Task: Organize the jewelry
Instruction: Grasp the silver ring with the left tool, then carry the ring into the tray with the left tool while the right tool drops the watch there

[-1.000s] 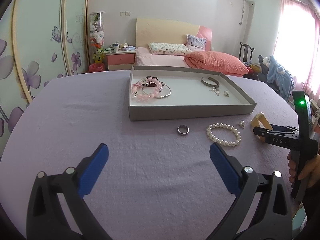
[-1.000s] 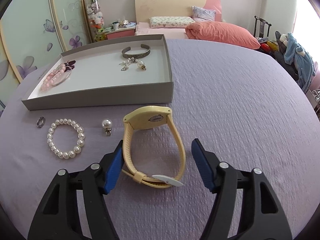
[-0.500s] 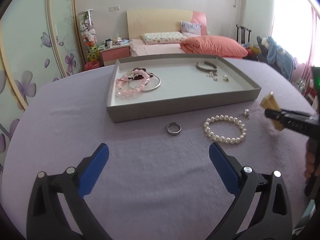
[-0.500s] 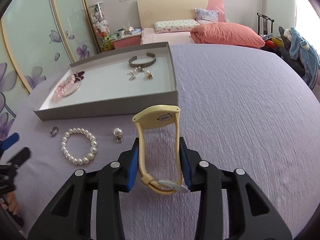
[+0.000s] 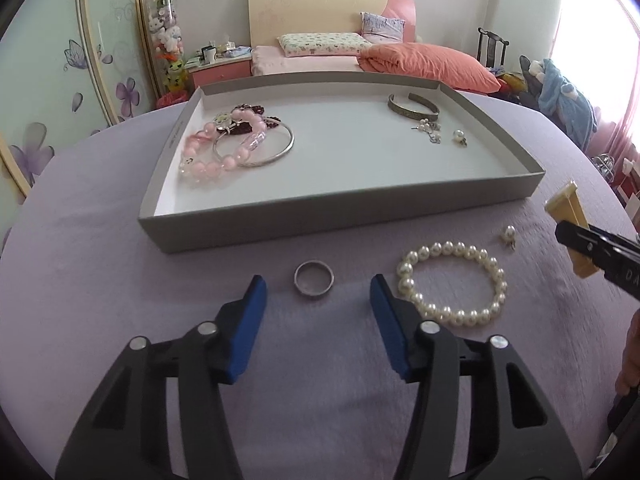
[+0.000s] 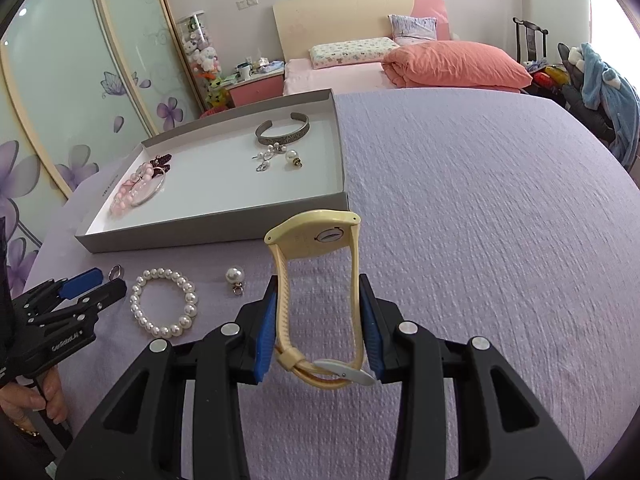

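R fingers (image 6: pixel 370 320) round watch (image 6: pixel 316 236)

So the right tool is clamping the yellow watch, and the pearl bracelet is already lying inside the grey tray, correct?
Not quite. The right tool does clamp the yellow watch, but the pearl bracelet lies on the purple cloth in front of the grey tray, not inside it. The left wrist view shows this plainly.

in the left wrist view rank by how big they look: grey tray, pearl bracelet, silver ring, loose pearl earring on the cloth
1. grey tray, by far the largest
2. pearl bracelet
3. silver ring
4. loose pearl earring, the smallest

The last three lie at similar depth on the cloth, so nearness hardly skews the order.
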A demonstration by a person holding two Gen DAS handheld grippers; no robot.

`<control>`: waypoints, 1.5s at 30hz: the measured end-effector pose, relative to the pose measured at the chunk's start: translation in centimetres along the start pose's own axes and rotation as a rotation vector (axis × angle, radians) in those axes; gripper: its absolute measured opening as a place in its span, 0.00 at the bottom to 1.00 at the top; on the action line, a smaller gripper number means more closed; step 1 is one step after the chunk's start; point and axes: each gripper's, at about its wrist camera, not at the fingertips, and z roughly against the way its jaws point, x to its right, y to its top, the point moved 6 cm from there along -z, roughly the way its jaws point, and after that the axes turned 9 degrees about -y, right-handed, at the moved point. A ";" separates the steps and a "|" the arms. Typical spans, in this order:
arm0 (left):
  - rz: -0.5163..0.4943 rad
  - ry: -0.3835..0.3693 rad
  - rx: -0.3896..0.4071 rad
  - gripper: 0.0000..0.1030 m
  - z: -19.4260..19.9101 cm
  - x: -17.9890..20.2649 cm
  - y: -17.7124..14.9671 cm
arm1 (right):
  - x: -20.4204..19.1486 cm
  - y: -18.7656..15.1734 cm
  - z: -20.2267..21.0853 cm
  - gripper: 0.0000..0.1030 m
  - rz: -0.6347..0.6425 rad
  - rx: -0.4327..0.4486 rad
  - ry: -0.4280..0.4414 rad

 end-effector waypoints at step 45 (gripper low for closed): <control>0.098 -0.013 0.141 0.21 8.9 -3.5 -2.0 | -6.0 -0.2 3.4 0.37 0.104 0.063 0.060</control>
